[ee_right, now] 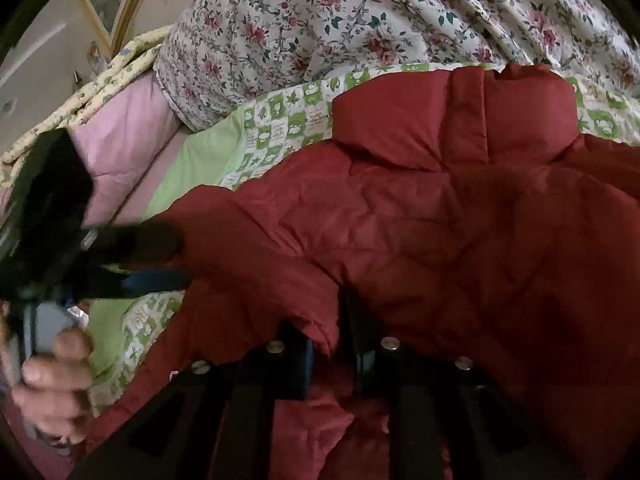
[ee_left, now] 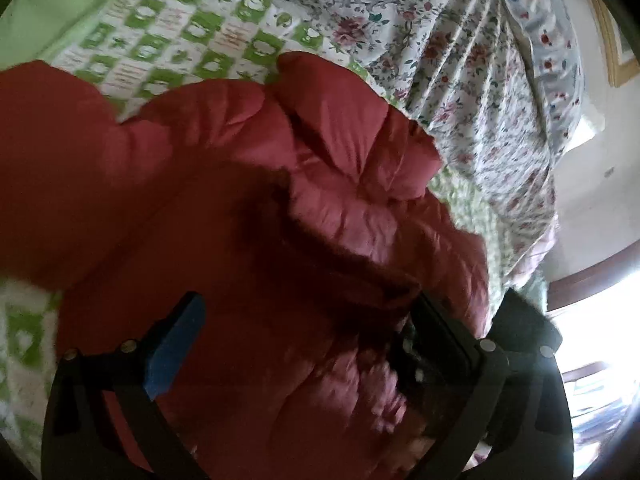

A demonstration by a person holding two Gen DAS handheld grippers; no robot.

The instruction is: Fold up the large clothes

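Note:
A red puffer jacket (ee_right: 440, 216) lies spread on the bed, its collar (ee_right: 452, 112) toward the floral quilt. In the right wrist view my right gripper (ee_right: 332, 344) sits at the jacket's near edge, its fingers close together with a fold of the red fabric pinched between them. My left gripper (ee_left: 308, 340) hovers over a bunched part of the jacket (ee_left: 340, 168), fingers far apart and only the jacket's surface beneath them. The right wrist view also shows the left gripper (ee_right: 180, 258) at the left, open beside a sleeve and held by a hand (ee_right: 52, 368).
A green-and-white patterned sheet (ee_right: 280, 116) covers the bed under the jacket. A floral quilt (ee_right: 320, 12) is heaped behind it, and a pink blanket (ee_right: 124, 136) lies at the left. A wall (ee_left: 588, 208) and a bright window (ee_left: 600, 320) are at the right in the left wrist view.

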